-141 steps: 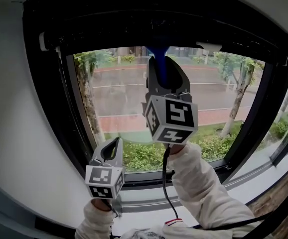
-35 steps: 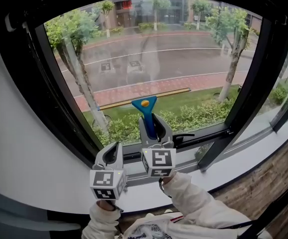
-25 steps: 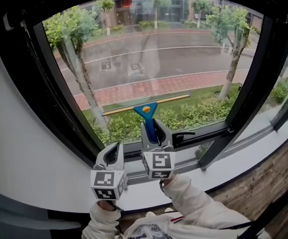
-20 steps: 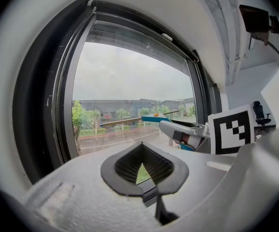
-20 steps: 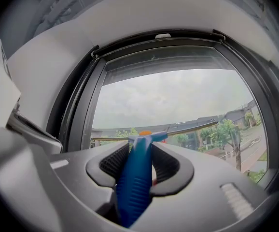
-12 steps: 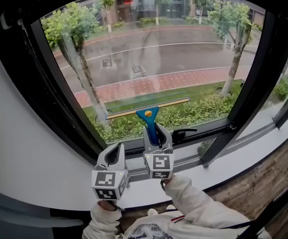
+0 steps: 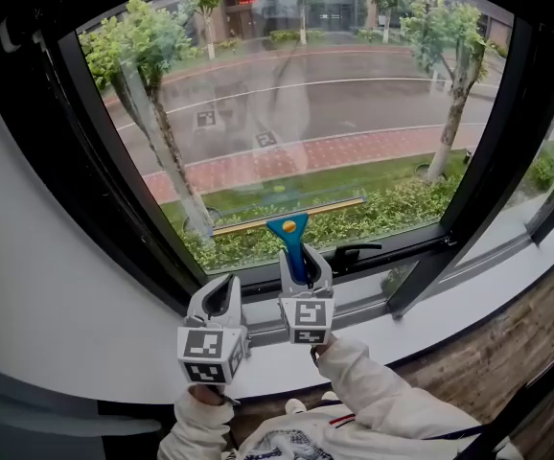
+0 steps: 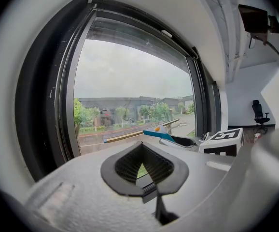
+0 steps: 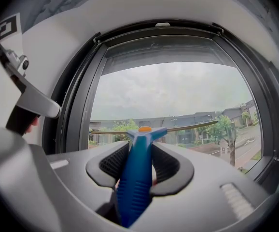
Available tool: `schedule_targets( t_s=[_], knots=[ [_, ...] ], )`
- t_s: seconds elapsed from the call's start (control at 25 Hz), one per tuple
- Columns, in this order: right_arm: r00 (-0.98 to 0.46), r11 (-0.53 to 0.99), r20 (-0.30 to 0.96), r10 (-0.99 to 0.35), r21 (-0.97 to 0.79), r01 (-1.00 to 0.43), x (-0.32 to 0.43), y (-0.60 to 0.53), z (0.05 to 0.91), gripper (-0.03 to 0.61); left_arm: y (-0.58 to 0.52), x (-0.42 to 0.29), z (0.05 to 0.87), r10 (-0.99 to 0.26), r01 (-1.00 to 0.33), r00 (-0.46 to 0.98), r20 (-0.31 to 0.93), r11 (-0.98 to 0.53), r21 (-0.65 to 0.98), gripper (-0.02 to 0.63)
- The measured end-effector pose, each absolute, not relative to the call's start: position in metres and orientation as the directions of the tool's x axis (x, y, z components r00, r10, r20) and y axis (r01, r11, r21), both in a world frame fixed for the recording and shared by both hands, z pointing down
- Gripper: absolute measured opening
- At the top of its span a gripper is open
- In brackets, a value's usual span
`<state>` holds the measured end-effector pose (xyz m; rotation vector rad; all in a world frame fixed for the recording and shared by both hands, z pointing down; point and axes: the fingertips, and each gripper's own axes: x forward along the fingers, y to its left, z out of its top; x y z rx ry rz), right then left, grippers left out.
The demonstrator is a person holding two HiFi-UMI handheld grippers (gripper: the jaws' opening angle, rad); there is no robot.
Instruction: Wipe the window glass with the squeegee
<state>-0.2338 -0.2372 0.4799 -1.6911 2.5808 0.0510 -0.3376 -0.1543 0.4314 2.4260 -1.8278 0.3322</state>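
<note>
A squeegee with a blue handle (image 7: 293,247), an orange dot and a long brass-coloured blade (image 7: 287,215) lies against the lower part of the window glass (image 7: 287,103). My right gripper (image 7: 302,268) is shut on the blue handle (image 9: 137,175); the blade (image 9: 178,128) runs level across the pane in the right gripper view. My left gripper (image 7: 219,297) hangs to the left of it, near the sill, shut with nothing between its pads. In the left gripper view the squeegee (image 8: 155,130) shows to the right, with the right gripper's marker cube (image 8: 222,141) beyond.
A thick black frame (image 7: 114,199) surrounds the pane. A black window handle (image 7: 354,253) sits on the bottom rail right of the squeegee. A grey sill (image 7: 430,329) runs below. White wall (image 7: 37,286) lies left. Trees and a road show outside.
The squeegee has come down the glass from the top of the pane to near the bottom rail, held in the right gripper. The left gripper has stayed low at the left.
</note>
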Motion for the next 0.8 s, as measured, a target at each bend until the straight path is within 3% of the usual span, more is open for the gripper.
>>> schedule_targets(
  t_s=[0.8],
  knots=[
    [-0.387, 0.387, 0.121, -0.914, -0.023, -0.922, -0.233, -0.247, 0.574, 0.138, -0.155, -0.343, 0.451, -0.926, -0.953, 0.269, 0.266, -0.296, -0.064, 0.000]
  ],
)
